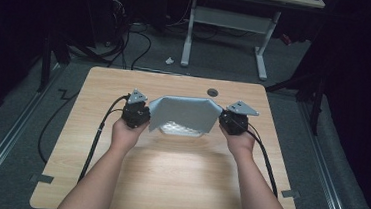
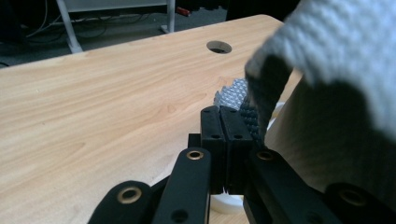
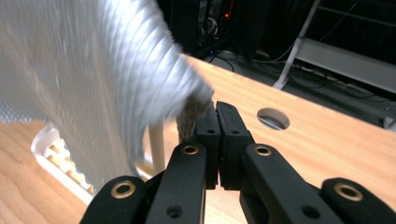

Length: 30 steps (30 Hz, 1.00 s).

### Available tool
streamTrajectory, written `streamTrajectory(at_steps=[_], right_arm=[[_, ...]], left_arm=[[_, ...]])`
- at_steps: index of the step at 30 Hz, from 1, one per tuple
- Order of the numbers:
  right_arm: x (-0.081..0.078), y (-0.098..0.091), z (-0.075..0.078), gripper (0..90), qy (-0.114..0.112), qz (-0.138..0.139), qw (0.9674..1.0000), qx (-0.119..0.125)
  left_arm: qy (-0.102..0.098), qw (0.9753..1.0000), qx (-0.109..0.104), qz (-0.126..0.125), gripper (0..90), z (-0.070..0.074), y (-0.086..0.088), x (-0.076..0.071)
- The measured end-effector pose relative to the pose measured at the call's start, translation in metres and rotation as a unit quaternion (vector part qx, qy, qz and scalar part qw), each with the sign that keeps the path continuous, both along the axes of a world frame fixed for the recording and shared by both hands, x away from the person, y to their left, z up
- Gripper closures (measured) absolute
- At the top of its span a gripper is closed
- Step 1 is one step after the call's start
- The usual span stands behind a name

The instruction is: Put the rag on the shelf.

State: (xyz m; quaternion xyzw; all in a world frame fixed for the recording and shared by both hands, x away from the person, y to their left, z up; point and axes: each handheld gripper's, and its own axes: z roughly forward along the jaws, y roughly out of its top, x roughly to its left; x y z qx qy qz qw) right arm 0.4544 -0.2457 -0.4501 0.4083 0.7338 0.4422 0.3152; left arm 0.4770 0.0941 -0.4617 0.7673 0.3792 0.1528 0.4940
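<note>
1. L gripper [image 1: 145, 117]: jaws clamped tight, no gap between them in the left gripper view; pinching the L corner of a grey cloth [image 1: 185, 112].
2. R gripper [image 1: 224, 121]: jaws likewise pressed together, gripping the cloth's R corner; in the right gripper view [image 3: 216, 109] the fabric edge bunches at the jaw tips.
3. Cloth: stretched between the two grippers, held up off the table [image 1: 177, 179], top edge roughly level w/ the gripper bodies, lower edge sagging toward the person. Ribbed/waffle weave visible close up [image 2: 336, 51].
4. Under the cloth, just ahead of & below both jaw sets: a white slatted tray [image 3: 56, 161] lying on the tabletop, partly covered by the fabric. Can't tell if the cloth touches it.
5. Beyond the R gripper, farther along the table: round cable hole [image 1: 212, 92], well apart from the cloth.
6. Both hands wrap the gripper bodies; cables trail back along the forearms.
</note>
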Motion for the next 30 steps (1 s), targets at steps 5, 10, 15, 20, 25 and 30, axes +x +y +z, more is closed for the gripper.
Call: streamTrajectory(at_steps=[5, 10, 15, 20, 25, 30], right_arm=[[-0.001, 0.001, -0.01, 89.3, 0.005, -0.001, 1.0, 0.003], [-0.001, 0.002, -0.018, 89.2, 0.021, -0.003, 0.9998, 0.005], [0.0, 0.005, -0.023, 89.1, 0.027, 0.001, 0.9996, 0.004], [0.002, 0.007, -0.026, 88.5, 0.033, 0.0, 0.9995, 0.004], [0.002, 0.005, -0.025, 83.0, 0.035, -0.004, 0.9993, 0.008], [0.002, -0.001, -0.021, 78.6, 0.039, -0.011, 0.9991, 0.013]], left_arm=[[0.004, 1.0, -0.005, 0.001, 88.8, -0.007, 0.001, -0.002], [0.008, 0.9999, -0.007, 0.005, 88.7, -0.012, 0.003, -0.004], [0.008, 0.9999, -0.006, 0.004, 88.3, -0.013, 0.004, -0.005], [0.009, 0.9999, -0.007, 0.007, 86.8, -0.013, 0.006, -0.006], [0.005, 0.9997, -0.006, 0.024, 74.0, -0.012, 0.011, -0.007], [0.004, 0.9989, -0.015, 0.044, 66.2, -0.012, 0.024, -0.01]])
